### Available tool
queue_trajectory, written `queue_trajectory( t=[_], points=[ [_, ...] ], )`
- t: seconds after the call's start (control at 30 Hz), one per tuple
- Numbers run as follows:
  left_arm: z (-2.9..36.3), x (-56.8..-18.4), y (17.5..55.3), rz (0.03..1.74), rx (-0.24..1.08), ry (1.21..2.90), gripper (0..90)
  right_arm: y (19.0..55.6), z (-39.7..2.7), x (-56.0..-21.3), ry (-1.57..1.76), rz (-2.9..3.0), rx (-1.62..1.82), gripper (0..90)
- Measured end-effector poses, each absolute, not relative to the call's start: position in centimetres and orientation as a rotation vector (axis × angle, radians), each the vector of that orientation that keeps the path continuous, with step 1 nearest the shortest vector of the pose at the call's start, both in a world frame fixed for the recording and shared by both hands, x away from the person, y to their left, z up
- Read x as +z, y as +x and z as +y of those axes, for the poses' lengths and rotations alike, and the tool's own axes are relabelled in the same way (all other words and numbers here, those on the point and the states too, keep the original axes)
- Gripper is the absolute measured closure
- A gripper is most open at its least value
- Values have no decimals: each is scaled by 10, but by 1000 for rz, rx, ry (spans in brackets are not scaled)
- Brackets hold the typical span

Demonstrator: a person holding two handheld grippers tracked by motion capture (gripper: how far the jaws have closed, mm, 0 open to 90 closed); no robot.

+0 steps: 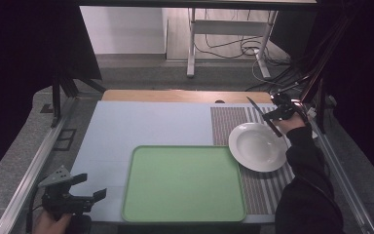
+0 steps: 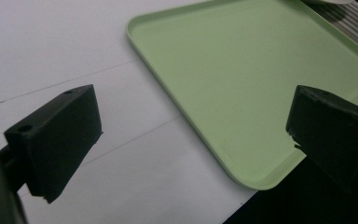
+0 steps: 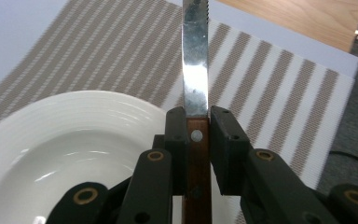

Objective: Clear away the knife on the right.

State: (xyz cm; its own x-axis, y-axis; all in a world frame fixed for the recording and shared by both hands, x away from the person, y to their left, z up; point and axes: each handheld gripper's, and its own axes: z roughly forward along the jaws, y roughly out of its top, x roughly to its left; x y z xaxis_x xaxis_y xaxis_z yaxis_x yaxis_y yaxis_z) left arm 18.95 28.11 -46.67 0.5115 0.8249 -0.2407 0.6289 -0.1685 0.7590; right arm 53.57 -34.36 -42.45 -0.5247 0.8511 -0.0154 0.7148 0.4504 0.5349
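The table [image 1: 141, 124] is pale blue. A green tray [image 1: 182, 183] lies at the bottom middle. A striped mat [image 1: 265, 183] lies at the right.

My right gripper [image 3: 197, 140] hides part of the knife [image 3: 195, 70] handle; blade tip cut off above my jaws; plate [image 3: 74, 140] cropped left.

A green tray [image 1: 184, 183] lies beside a white plate [image 1: 258, 146] on a striped placemat [image 1: 229, 119].
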Motion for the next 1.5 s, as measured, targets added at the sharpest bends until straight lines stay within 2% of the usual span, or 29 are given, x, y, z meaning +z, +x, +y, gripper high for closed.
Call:
queue_trajectory(
  t=[0.73, 1.5],
  points=[
    [280, -466, 189, 1191, 292, 1894, 31, 475, -286, -430, 1181, 2593, 755, 780],
    [280, -466, 189, 1196, 294, 1897, 30, 379, -228, -448, 914, 2770, 779, 779]
  ],
)
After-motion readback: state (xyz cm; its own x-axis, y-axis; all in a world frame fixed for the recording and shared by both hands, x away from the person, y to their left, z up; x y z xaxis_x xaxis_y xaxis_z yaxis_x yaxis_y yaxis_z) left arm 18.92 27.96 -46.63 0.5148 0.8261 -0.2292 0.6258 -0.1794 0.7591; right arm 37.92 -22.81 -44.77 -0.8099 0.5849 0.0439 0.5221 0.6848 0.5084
